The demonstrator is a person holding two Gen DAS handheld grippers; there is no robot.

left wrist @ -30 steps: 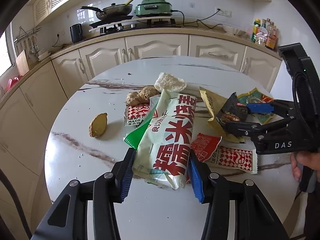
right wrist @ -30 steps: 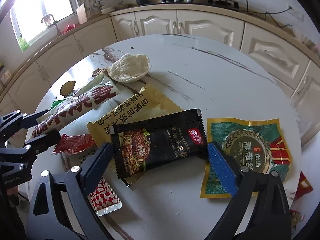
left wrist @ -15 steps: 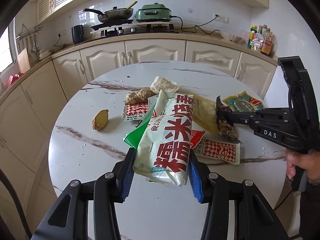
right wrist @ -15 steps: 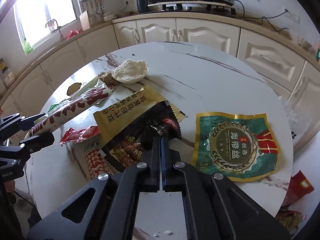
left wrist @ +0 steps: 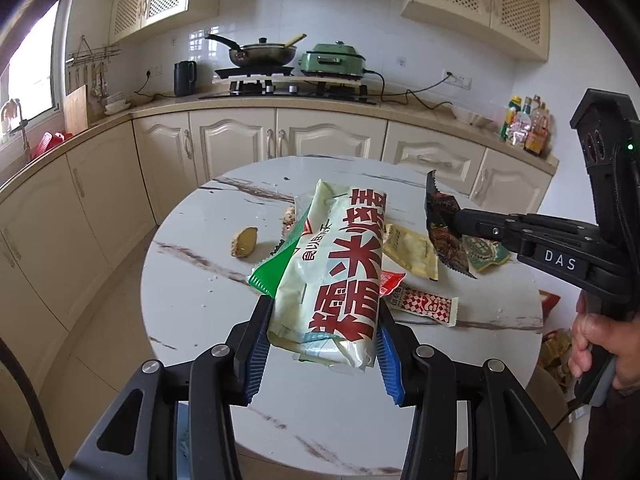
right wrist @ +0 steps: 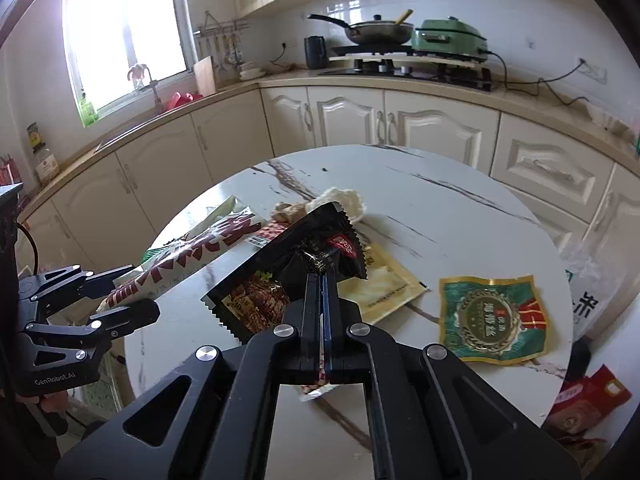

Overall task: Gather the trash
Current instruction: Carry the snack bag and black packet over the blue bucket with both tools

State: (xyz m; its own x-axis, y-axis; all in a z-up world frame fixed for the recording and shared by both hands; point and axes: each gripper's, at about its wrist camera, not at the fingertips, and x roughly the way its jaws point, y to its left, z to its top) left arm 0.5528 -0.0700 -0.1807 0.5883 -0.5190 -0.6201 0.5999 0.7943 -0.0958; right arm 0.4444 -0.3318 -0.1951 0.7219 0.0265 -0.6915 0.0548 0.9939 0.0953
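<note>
My left gripper (left wrist: 322,344) is shut on a large white snack bag with red characters (left wrist: 336,272), with a green wrapper (left wrist: 276,268) under it, held above the round marble table (left wrist: 200,300). My right gripper (right wrist: 322,280) is shut on a black snack wrapper (right wrist: 288,272), lifted off the table; it also shows in the left wrist view (left wrist: 442,228). On the table lie a yellow wrapper (right wrist: 384,284), a green and gold packet (right wrist: 494,318), a red-checked sachet (left wrist: 424,304), a rice cracker (right wrist: 344,204) and a brown food scrap (left wrist: 244,242).
Cream cabinets and a counter (left wrist: 280,136) curve behind the table, with a pan and green cooker (left wrist: 332,60) on the stove. Red bags (right wrist: 588,404) lie on the floor at the table's right. A white sack (right wrist: 592,292) stands by the cabinets.
My right gripper shut on the black wrapper and lifted it off the table. My left gripper rose and pulled back with the white bag.
</note>
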